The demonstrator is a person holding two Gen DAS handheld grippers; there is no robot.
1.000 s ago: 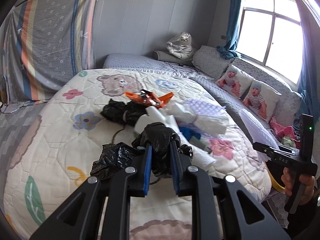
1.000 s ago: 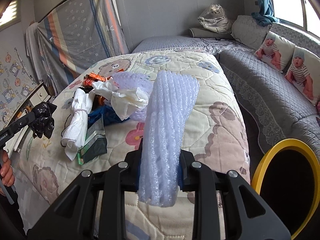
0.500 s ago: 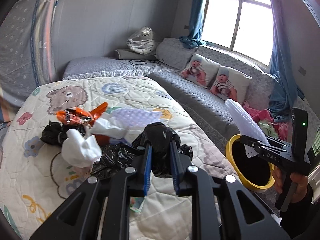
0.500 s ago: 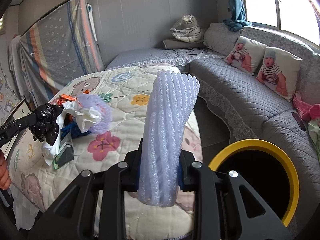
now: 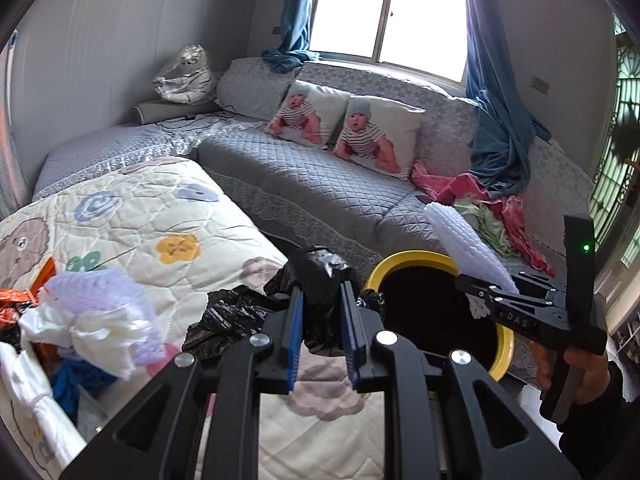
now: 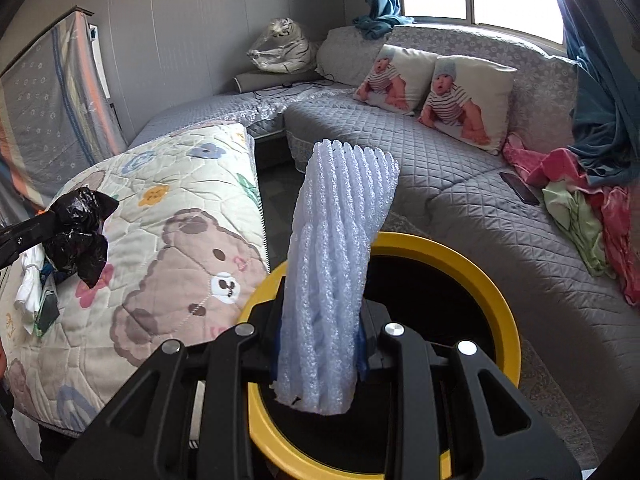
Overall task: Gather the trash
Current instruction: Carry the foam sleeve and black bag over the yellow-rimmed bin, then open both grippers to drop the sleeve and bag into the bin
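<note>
My left gripper (image 5: 320,312) is shut on a crumpled black plastic bag (image 5: 320,280) and holds it over the bed's corner, just left of the yellow-rimmed trash bin (image 5: 506,344). The bag also shows in the right wrist view (image 6: 78,236). My right gripper (image 6: 320,344) is shut on a white foam net sleeve (image 6: 336,264) and holds it upright over the bin's rim (image 6: 500,296). From the left wrist view the right gripper (image 5: 486,294) and sleeve (image 5: 464,240) sit above the bin's right side.
Loose trash lies on the quilted bed (image 5: 152,216): white tissue wads (image 5: 92,328), a lilac foam net (image 5: 92,284), an orange wrapper (image 5: 16,296). A grey sofa (image 5: 340,188) with baby-print pillows and clothes runs behind the bin.
Both grippers have swung right, away from the trash pile toward the bin. The foam sleeve now hangs over the bin's opening, and the black bag is close to the rim.
</note>
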